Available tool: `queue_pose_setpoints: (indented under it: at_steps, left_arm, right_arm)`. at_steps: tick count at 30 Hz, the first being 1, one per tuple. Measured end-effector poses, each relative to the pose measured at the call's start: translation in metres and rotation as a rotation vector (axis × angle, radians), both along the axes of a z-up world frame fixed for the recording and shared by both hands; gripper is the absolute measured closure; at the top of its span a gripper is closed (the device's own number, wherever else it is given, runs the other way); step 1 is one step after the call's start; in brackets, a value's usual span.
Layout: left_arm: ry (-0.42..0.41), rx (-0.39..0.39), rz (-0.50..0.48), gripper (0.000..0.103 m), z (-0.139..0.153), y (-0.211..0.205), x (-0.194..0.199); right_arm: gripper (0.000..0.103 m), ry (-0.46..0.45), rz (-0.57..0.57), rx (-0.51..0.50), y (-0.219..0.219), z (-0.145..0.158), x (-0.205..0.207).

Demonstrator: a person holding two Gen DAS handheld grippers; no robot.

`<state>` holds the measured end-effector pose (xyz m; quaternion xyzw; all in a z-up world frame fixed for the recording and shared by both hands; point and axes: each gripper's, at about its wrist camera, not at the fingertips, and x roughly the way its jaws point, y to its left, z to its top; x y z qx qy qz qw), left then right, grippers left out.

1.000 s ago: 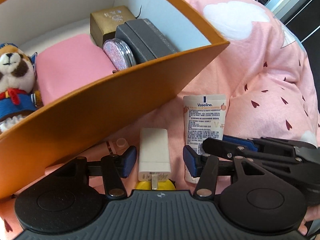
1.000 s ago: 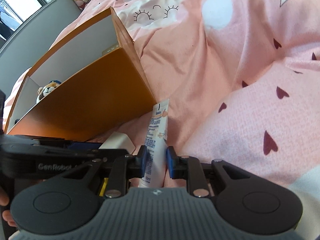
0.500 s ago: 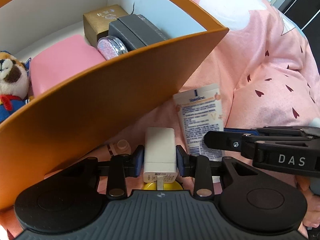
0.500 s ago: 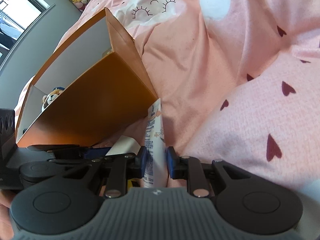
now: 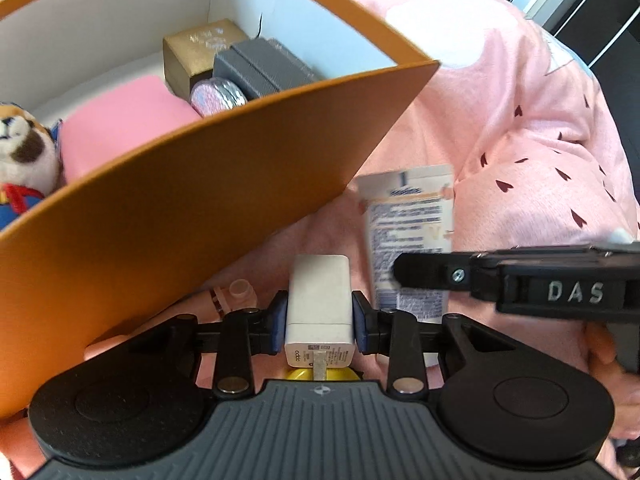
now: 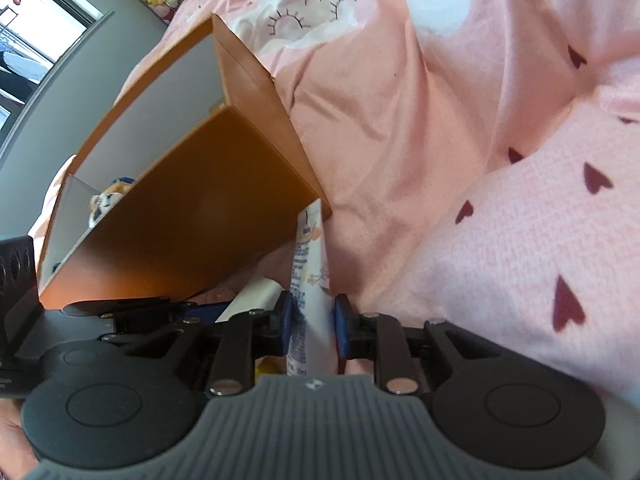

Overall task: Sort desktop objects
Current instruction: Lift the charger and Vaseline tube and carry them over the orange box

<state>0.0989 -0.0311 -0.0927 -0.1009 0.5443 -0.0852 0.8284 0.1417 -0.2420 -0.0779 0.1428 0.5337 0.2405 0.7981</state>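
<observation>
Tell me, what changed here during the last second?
The left gripper closed its fingers on the white charger, which a second ago lay between them untouched. The right gripper stayed clamped on the lotion tube, and the tube's top now sits nearer the orange box corner. The things in the box kept their places.

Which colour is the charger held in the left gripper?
The charger is white; left wrist view shows it best.
</observation>
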Motion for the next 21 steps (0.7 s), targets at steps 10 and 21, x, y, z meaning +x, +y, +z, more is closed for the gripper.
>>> queue_pose_setpoints:
  at_steps: [10, 21]
  left_arm:
    - [-0.096, -0.056, 0.019, 0.066, 0.052, 0.018, -0.029]
    - [-0.22, -0.108, 0.048, 0.066, 0.121, 0.044, -0.038]
  right_arm:
    - [0.082, -0.096, 0.075, -0.04, -0.006, 0.046, -0.012]
    - [0.082, -0.247, 0.25, 0.037, 0.013, 0.133, -0.008]
